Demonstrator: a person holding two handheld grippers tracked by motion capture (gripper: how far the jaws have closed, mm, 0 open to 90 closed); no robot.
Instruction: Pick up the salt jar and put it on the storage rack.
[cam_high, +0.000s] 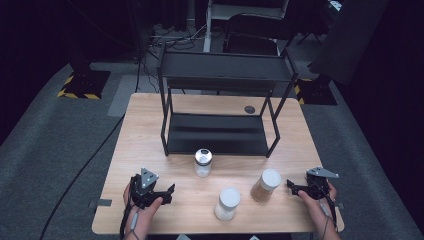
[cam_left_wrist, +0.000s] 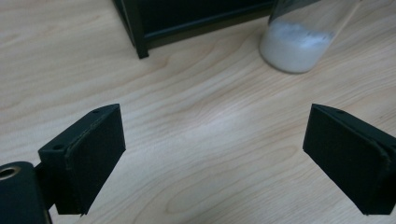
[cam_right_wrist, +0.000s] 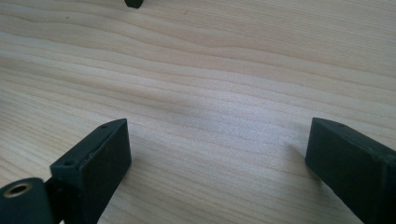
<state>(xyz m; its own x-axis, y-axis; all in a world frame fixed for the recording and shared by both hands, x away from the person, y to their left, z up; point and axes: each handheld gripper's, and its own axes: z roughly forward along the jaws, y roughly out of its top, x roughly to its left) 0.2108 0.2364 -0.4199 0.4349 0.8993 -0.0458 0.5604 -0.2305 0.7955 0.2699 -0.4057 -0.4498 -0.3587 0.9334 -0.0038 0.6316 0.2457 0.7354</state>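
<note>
Three jars stand on the wooden table (cam_high: 150, 125) in front of a black two-level shelf rack (cam_high: 220, 100). A clear jar with a silver lid (cam_high: 203, 162) holds white powder and stands nearest the rack; its base (cam_left_wrist: 294, 44) appears in the left gripper view. A white-lidded jar of white grains (cam_high: 227, 203) is near the front edge. A white-lidded jar of brown powder (cam_high: 265, 185) stands to its right. My left gripper (cam_high: 167, 192) rests open at the front left, jaws wide over bare wood (cam_left_wrist: 210, 154). My right gripper (cam_high: 292, 187) is open at the front right, right of the brown jar, nothing between its jaws (cam_right_wrist: 219, 158).
The rack's front left foot (cam_left_wrist: 140, 46) stands on the wood ahead of the left gripper. A small dark round disc (cam_high: 249, 109) lies on the table behind the rack. Cables and chair legs (cam_high: 200, 30) are on the floor beyond the table.
</note>
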